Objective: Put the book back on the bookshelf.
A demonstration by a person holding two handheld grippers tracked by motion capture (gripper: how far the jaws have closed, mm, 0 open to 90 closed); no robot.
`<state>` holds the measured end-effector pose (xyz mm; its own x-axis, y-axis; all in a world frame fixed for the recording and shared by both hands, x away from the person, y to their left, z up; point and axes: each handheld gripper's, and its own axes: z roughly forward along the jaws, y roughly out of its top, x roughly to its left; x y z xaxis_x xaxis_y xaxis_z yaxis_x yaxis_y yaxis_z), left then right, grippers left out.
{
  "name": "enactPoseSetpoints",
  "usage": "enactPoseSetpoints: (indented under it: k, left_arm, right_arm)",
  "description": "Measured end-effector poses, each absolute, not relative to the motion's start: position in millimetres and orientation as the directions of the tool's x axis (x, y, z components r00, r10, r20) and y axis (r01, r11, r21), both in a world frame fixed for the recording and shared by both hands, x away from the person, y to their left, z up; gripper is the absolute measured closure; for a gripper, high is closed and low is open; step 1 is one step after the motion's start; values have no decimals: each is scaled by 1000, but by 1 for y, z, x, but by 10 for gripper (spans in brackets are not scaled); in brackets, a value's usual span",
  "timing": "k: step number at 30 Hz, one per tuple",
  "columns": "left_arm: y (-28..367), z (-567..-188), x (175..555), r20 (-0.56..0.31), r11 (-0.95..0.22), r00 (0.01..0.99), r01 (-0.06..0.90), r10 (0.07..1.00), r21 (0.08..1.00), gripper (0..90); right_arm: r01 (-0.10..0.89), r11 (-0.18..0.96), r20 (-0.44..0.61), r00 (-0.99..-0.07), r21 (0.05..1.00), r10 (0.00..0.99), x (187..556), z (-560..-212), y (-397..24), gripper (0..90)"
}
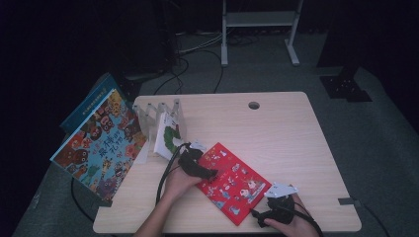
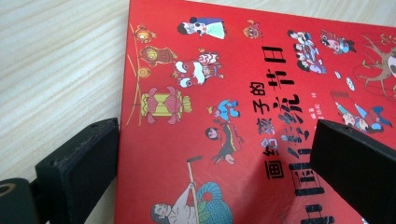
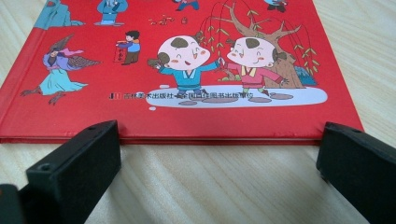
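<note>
The red picture book (image 1: 232, 183) lies flat on the tabletop (image 1: 286, 133); the left gripper (image 2: 210, 158) hovers over it with fingers spread. The right gripper (image 3: 219, 158), fingers spread, faces the book's near edge; it should slide under squarely before pinching.

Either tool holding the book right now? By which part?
Neither. Both the left tool and the right tool stand open at edges of the red book.

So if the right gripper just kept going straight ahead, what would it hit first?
Most likely the near edge of the red picture book, lying flat just ahead of the open right gripper; depth is hard to judge.
</note>
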<state>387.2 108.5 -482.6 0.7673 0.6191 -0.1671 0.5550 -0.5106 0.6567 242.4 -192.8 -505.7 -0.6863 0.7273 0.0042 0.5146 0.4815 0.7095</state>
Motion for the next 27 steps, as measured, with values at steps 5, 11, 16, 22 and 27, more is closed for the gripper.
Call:
enactPoseSetpoints:
  k: [5,11,16,22,27]
  left_arm:
    - [111,-472,386,-170,-488,774,536,610,689,15]
    - [112,-458,383,-161,-480,782,515,602,710,24]
    - [113,-437,376,-159,-451,796,481,584,752,25]
    - [110,-411,368,-113,-465,826,417,552,781,32]
    - [108,-390,361,-100,-458,851,372,515,808,48]
  right_arm:
    - [514,482,3,-686,709,728,242,-506,-193,0]
    - [515,481,3,-684,709,729,242,-506,-193,0]
    - [515,479,2,-683,710,731,242,-506,-193,0]
    - [518,476,2,-678,710,735,241,-506,-193,0]
    - [521,474,2,-675,710,738,242,-506,-192,0]
